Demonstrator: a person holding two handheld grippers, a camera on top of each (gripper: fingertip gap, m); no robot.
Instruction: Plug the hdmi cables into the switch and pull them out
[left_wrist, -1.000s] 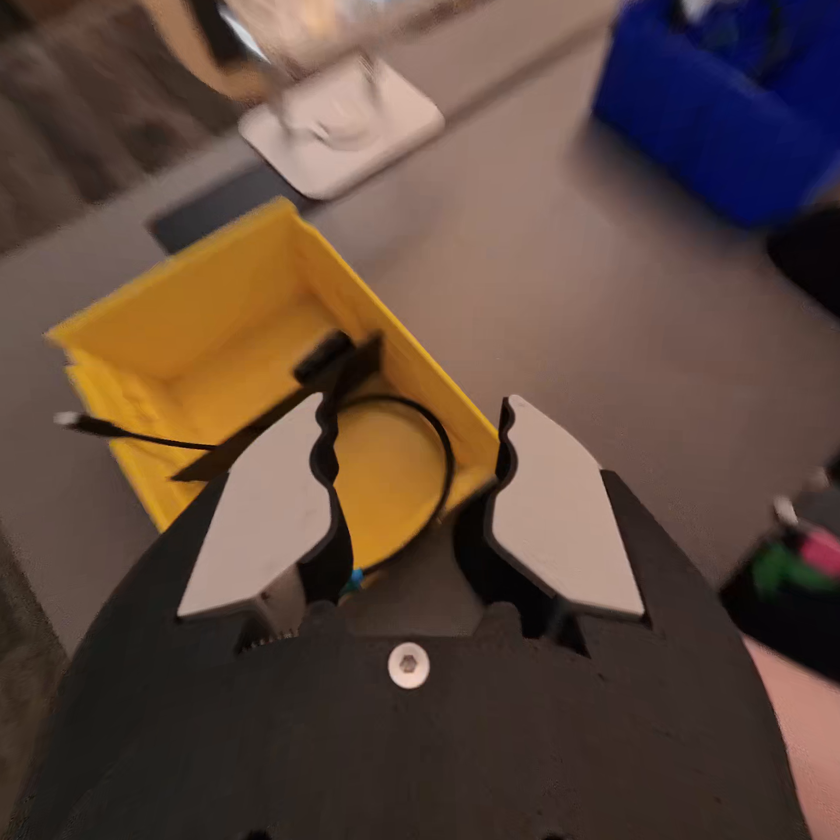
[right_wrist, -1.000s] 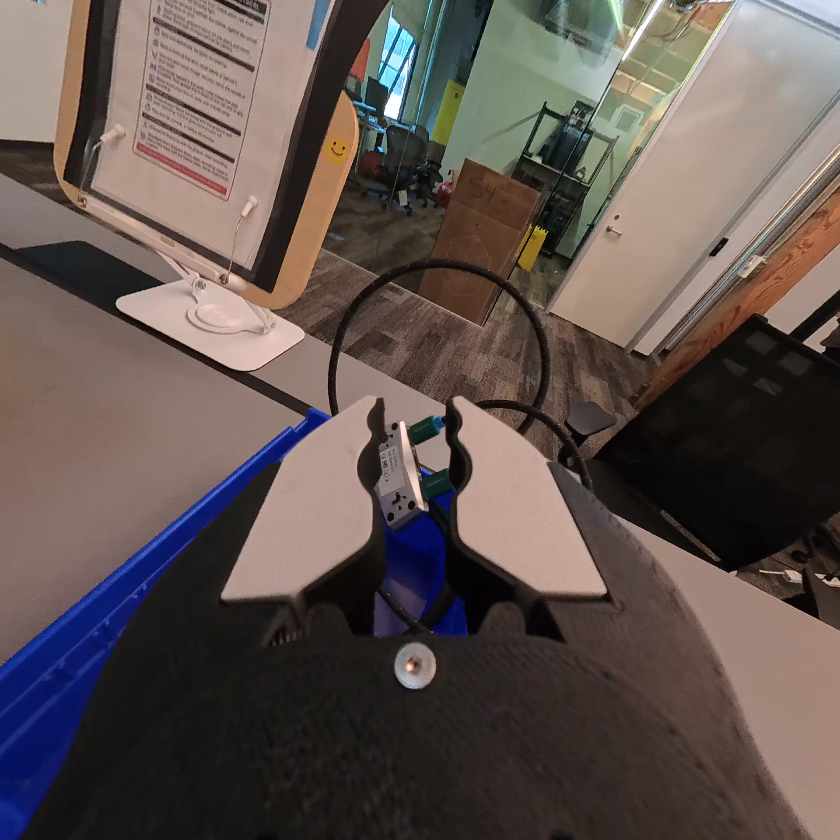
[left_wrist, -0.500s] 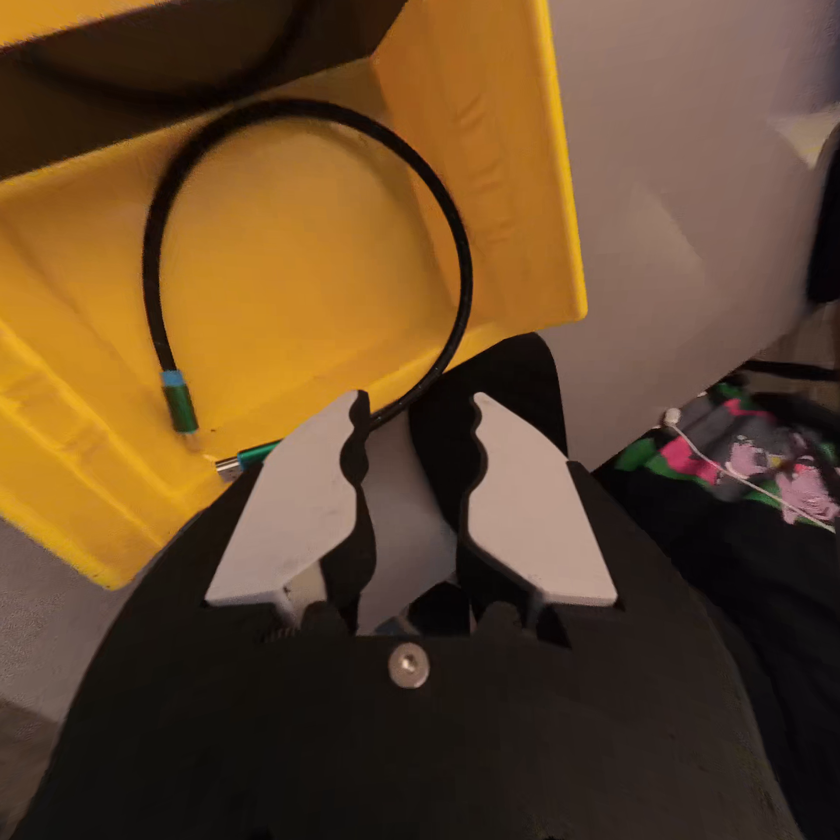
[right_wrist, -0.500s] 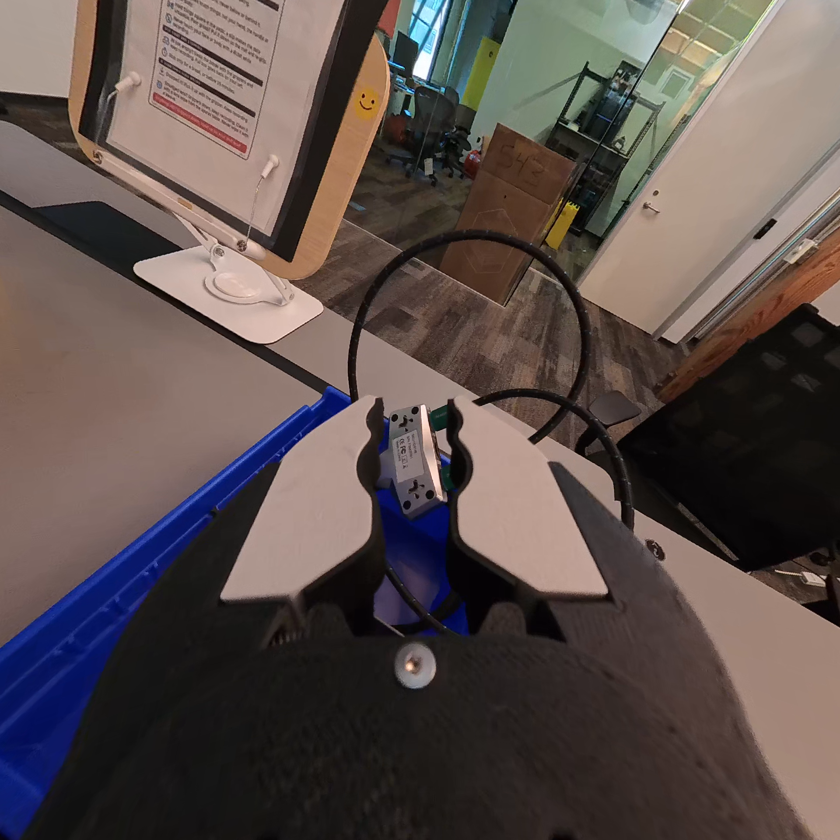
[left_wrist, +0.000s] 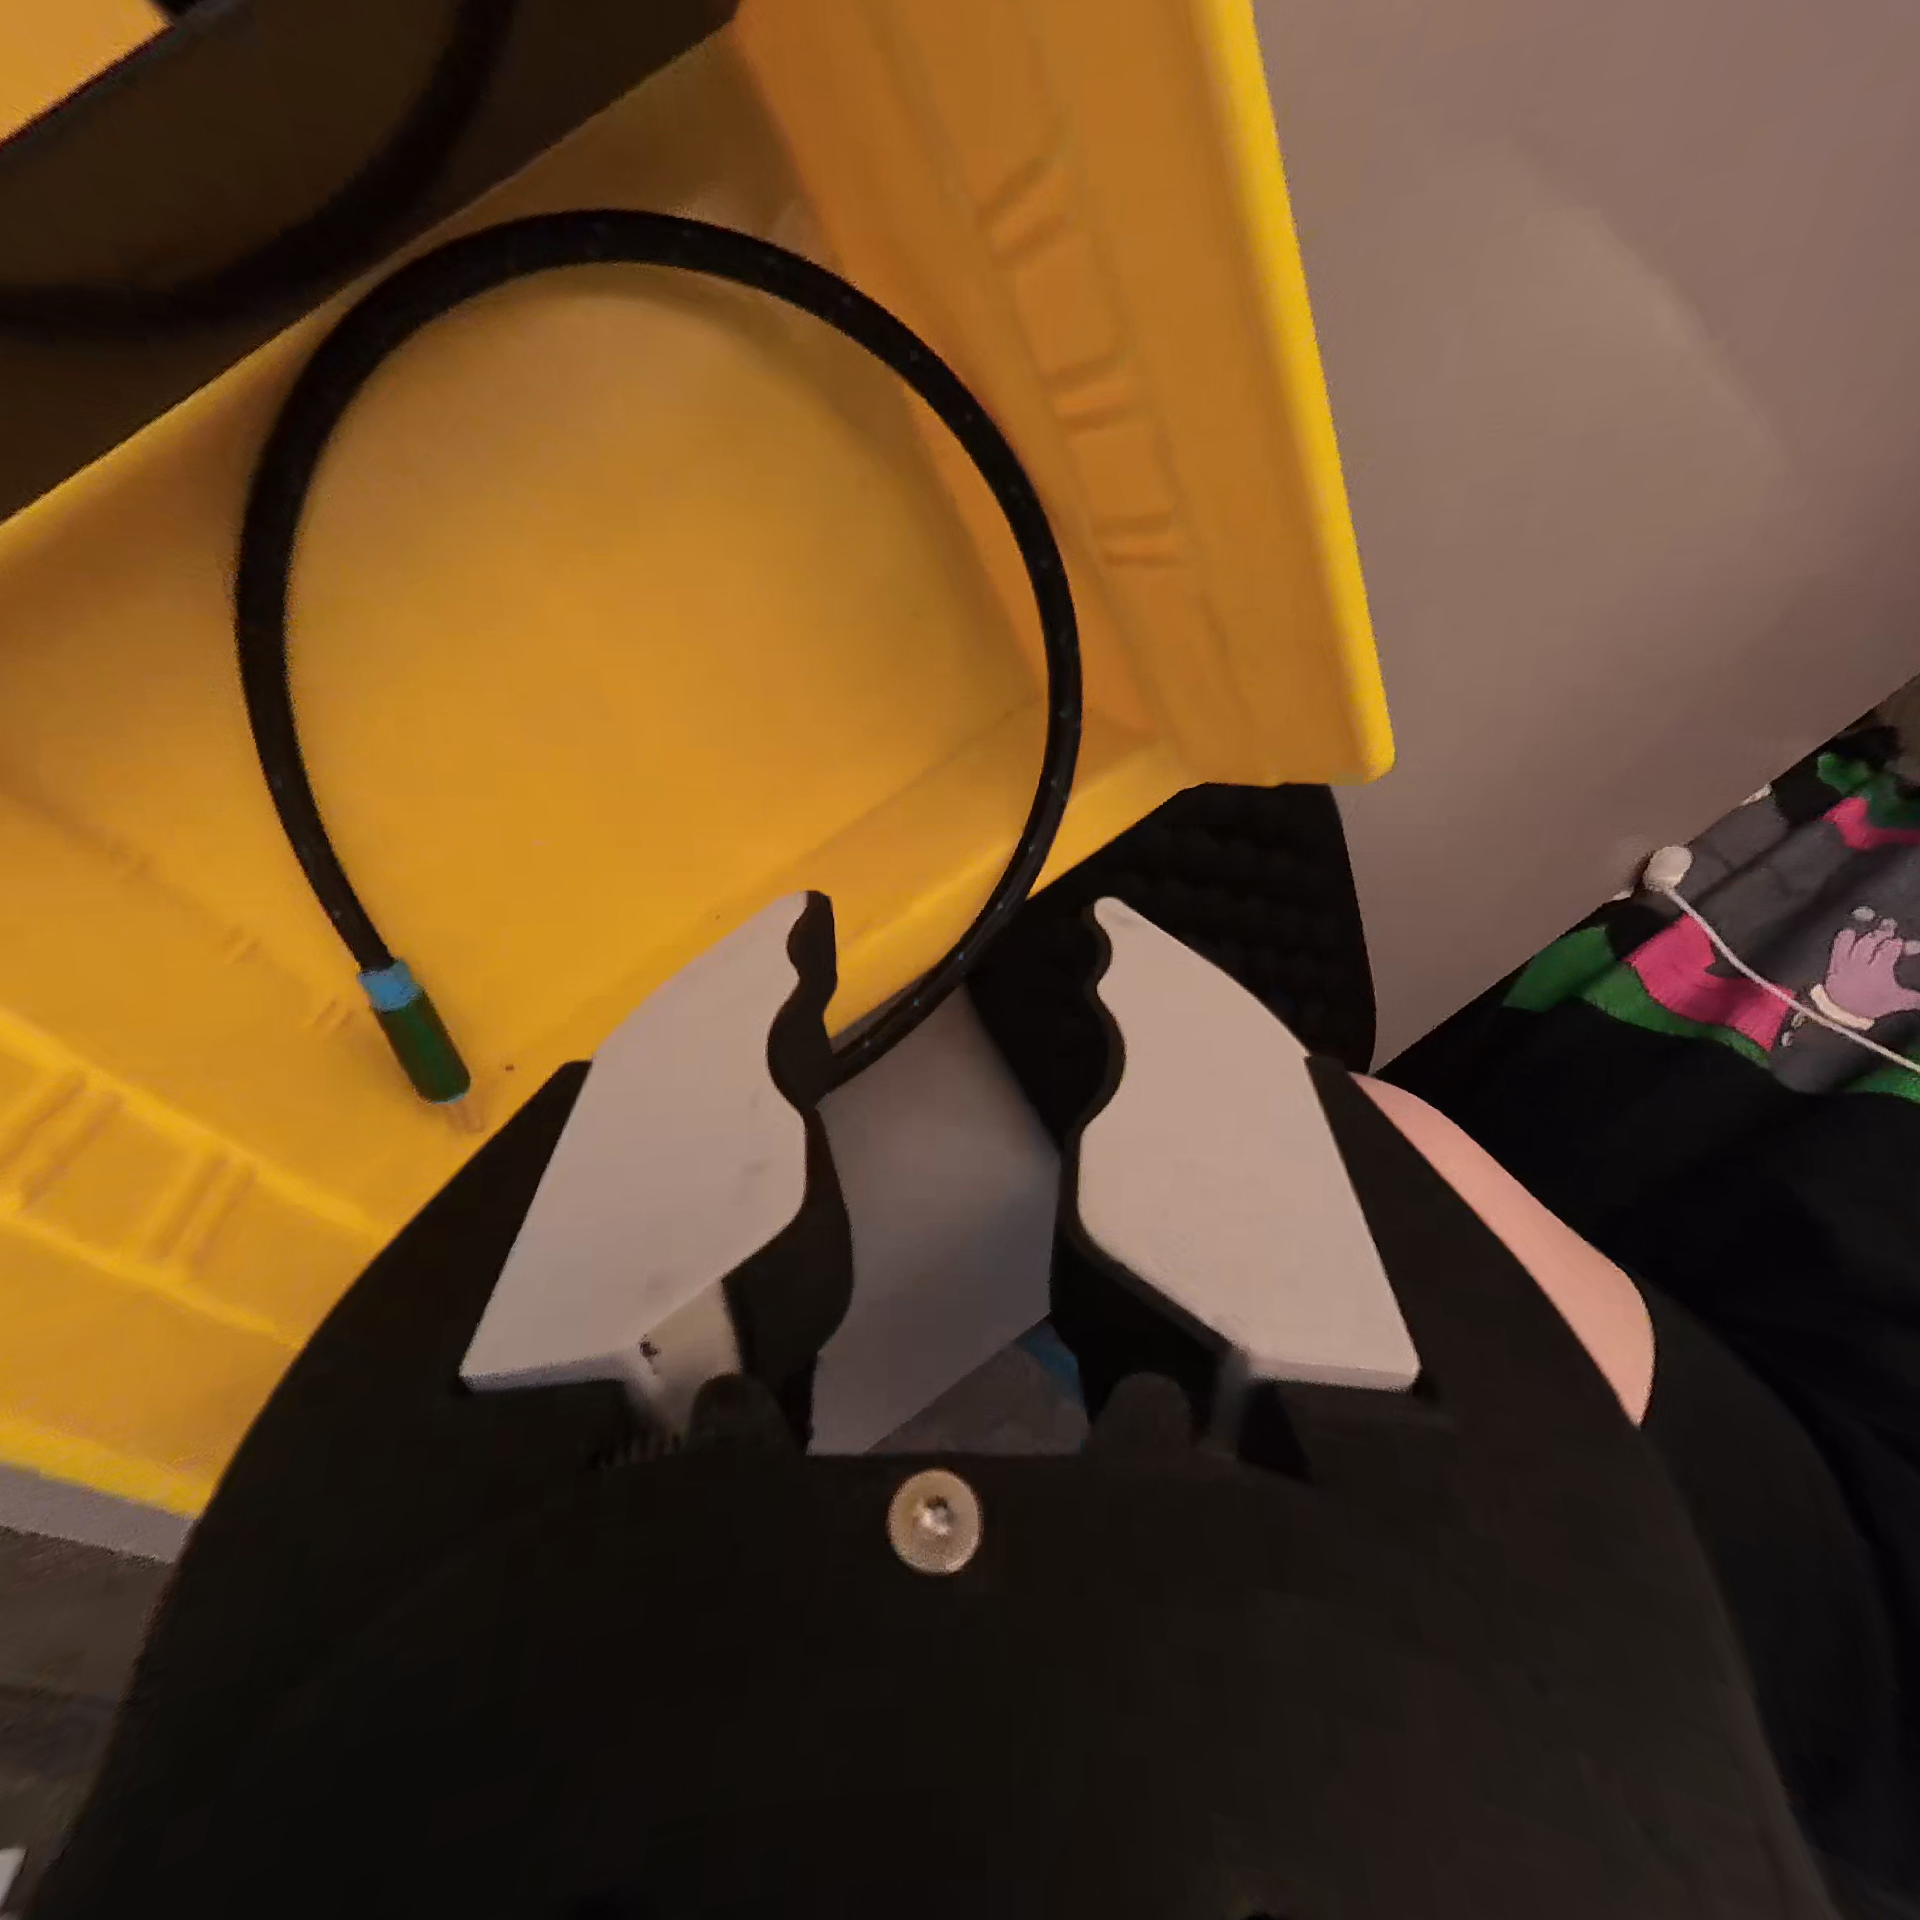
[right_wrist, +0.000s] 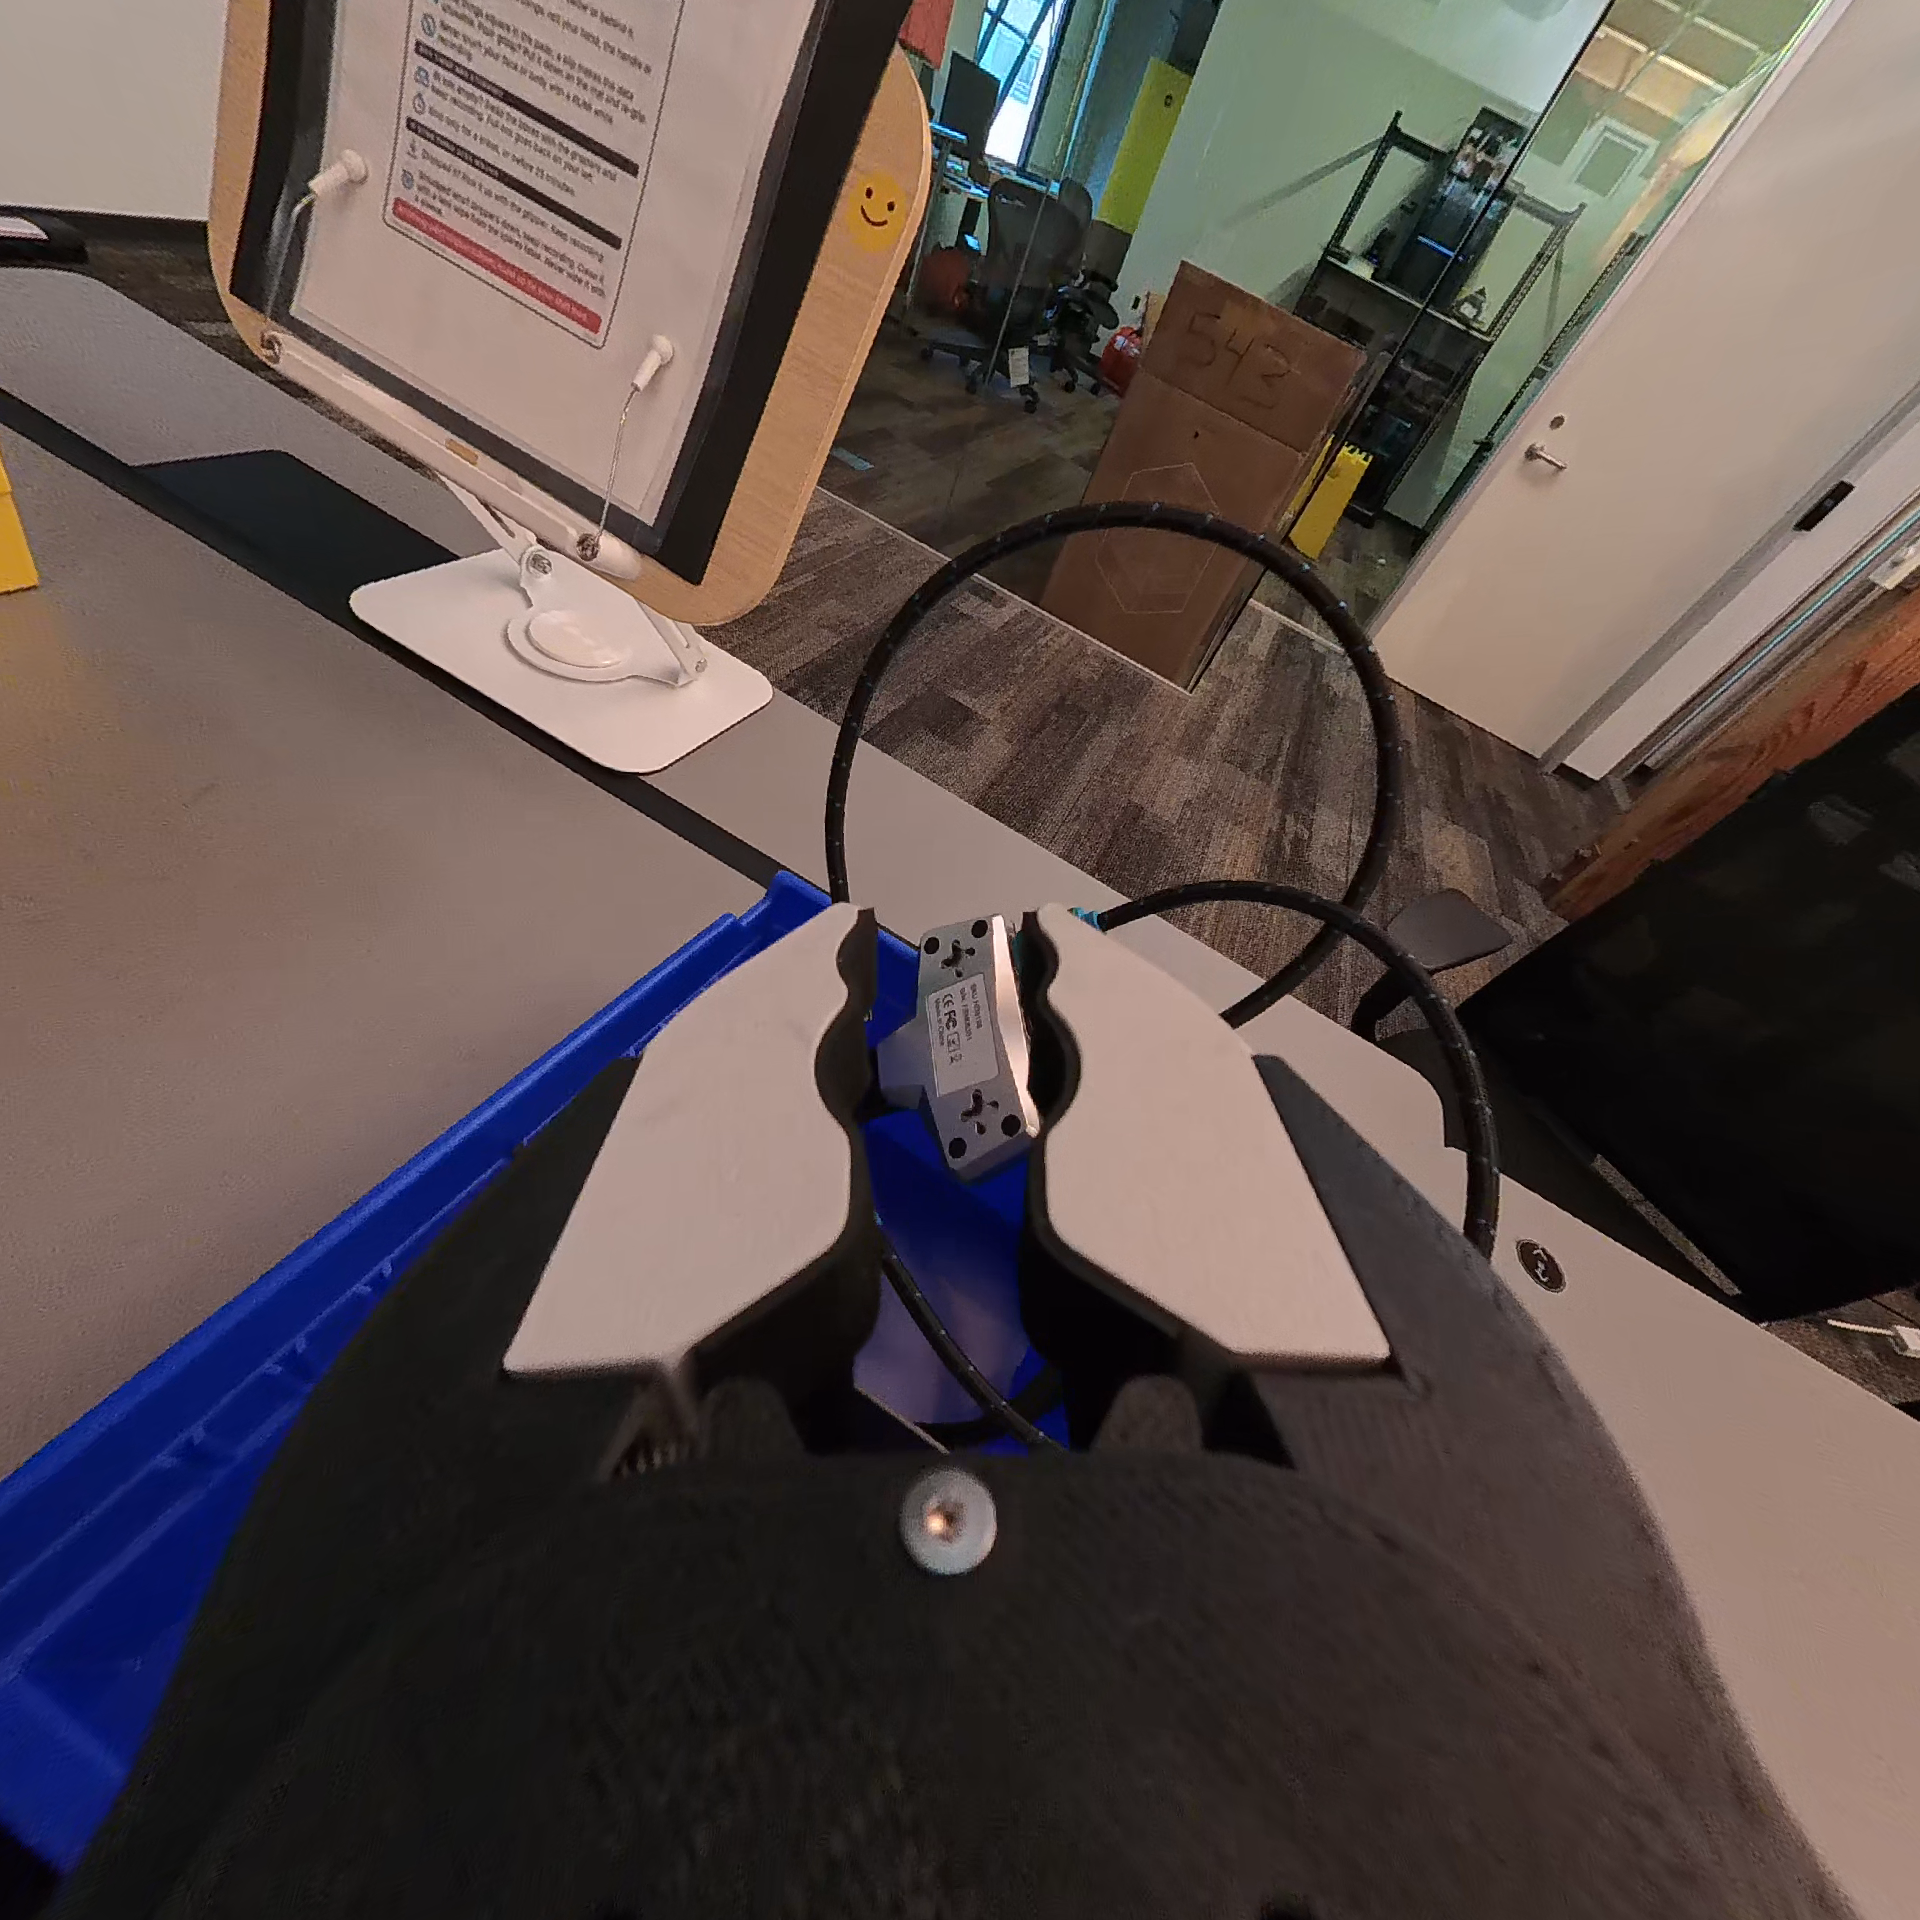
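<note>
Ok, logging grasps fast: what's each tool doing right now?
Left tool: open, a black cable in the yellow bin running between its fingers.
Right tool: shut on the silver switch.

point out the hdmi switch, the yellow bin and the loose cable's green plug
hdmi switch (right_wrist: 975, 1049), right wrist view, on its silver underside between the fingers
yellow bin (left_wrist: 1288, 436), left wrist view, on its right wall
green plug (left_wrist: 421, 1039), left wrist view, on the connector's green shell, lying in the bin

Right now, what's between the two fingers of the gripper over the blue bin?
In the right wrist view, the silver switch sits between the right hand-held gripper's fingers, above the blue bin.
</note>
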